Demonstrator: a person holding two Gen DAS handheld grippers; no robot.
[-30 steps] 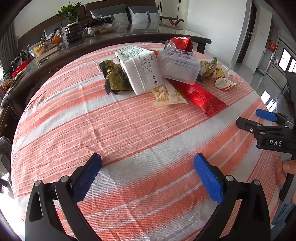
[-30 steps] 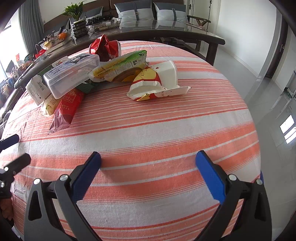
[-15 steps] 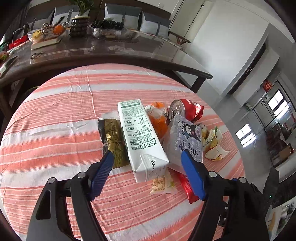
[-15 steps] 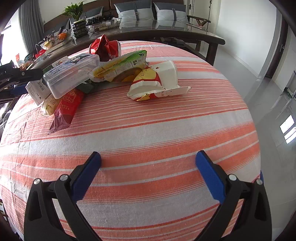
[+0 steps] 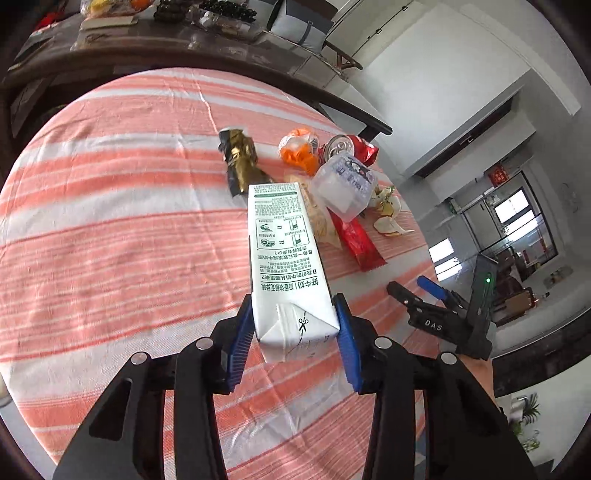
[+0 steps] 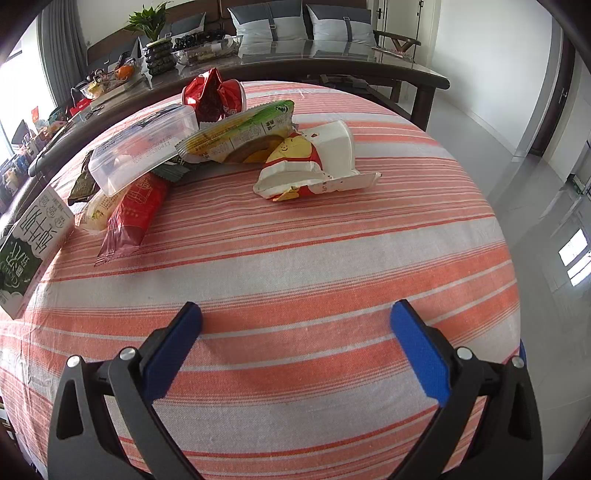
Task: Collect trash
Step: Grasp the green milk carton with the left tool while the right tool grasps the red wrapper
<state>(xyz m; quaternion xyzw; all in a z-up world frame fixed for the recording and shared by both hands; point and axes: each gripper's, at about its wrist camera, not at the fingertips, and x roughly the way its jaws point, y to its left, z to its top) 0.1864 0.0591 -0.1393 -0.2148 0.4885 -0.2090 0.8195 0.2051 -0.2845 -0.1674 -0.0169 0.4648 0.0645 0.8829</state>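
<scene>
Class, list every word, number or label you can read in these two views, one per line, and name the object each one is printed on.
"DAS": on the right gripper, seen from the left wrist view.
"好牛奶": in the upside-down print on the milk carton held in the left gripper; the remaining lines are too small.
Stamped digits on the clear plastic box: too blurred.
Snack wrappers' print: unreadable.

Home, living/dining room. Round table (image 6: pixel 332 258) with an orange-and-white striped cloth. Beyond it a long dark glass-topped table (image 6: pixel 369 62) carrying a potted plant (image 6: pixel 153 40) and fruit bowls (image 6: pixel 122 72). Far back, a sofa with grey cushions (image 6: pixel 269 22). Glossy tiled floor (image 6: pixel 498 147) on the right, white walls, dark doorway (image 6: pixel 557 92).
</scene>
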